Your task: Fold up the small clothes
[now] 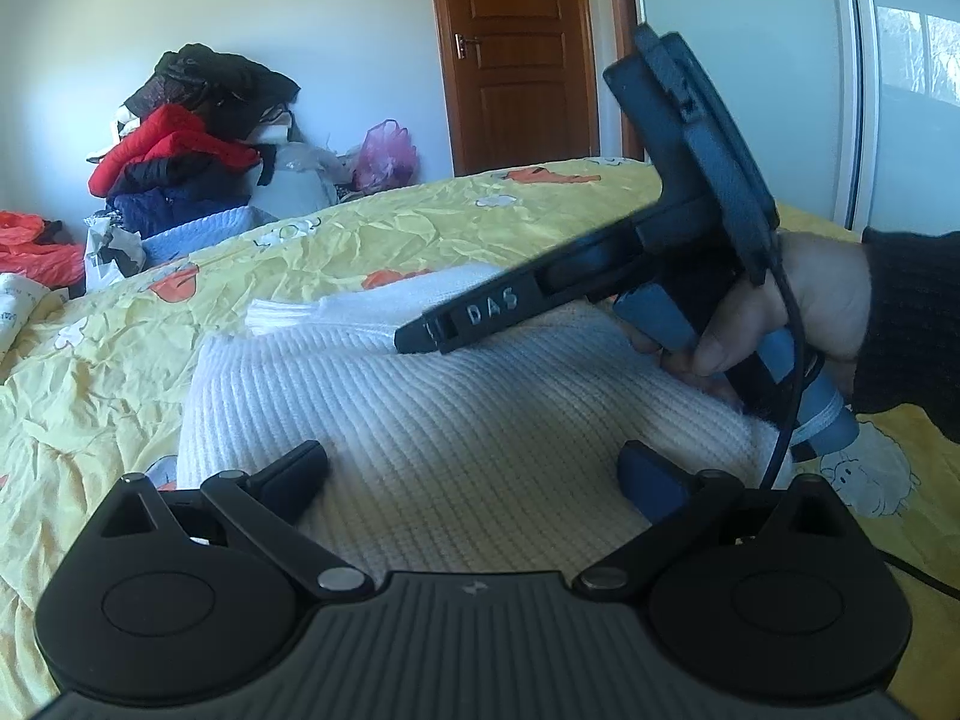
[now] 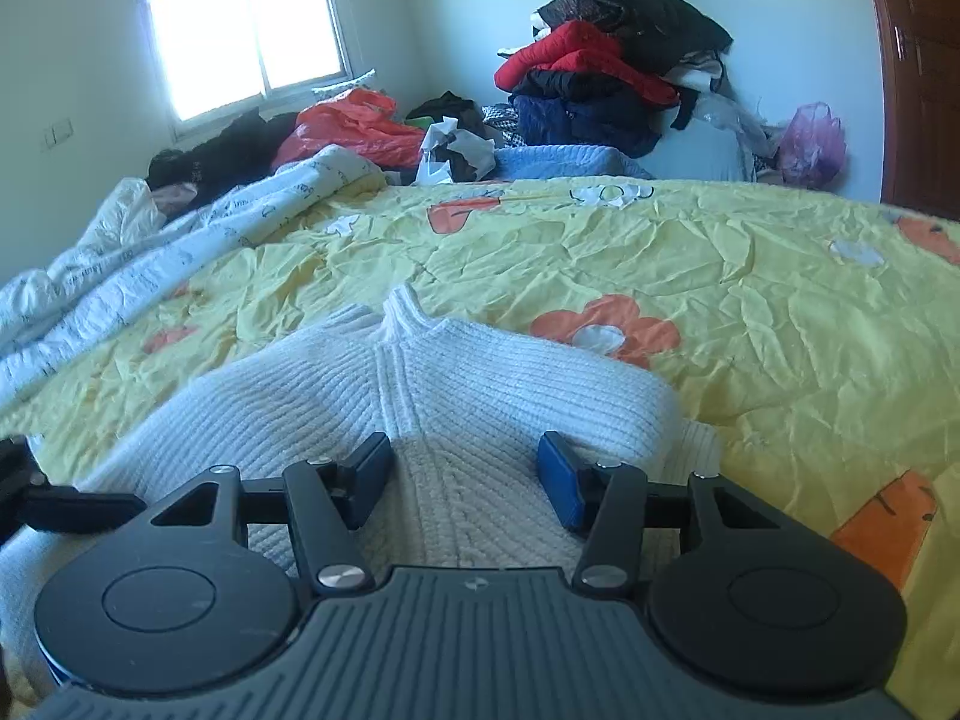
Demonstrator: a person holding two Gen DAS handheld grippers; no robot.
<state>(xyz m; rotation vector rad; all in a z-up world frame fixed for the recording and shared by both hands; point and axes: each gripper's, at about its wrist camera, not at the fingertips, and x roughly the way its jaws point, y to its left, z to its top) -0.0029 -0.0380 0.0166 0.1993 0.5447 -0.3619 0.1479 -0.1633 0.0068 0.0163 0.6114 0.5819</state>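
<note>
Both grippers, left gripper and right gripper, are hovering apart (holding nothing) over the white sweater; pinching an edge squarely should be keeping the fold even.

Left gripper fingers wide apart; right gripper fingers half-spread.

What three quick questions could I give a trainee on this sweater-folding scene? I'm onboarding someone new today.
1. True or false: the white ribbed knit sweater lies on a yellow flowered bedspread.
2. Which is piled against the far wall: A) books, B) a heap of red, black and navy clothes, C) pillows?
3. Are the fingers of the right gripper pinching the sweater, or standing apart over it?

Key: 1 true. 2 B. 3 Standing apart over it, pinching nothing.
</note>
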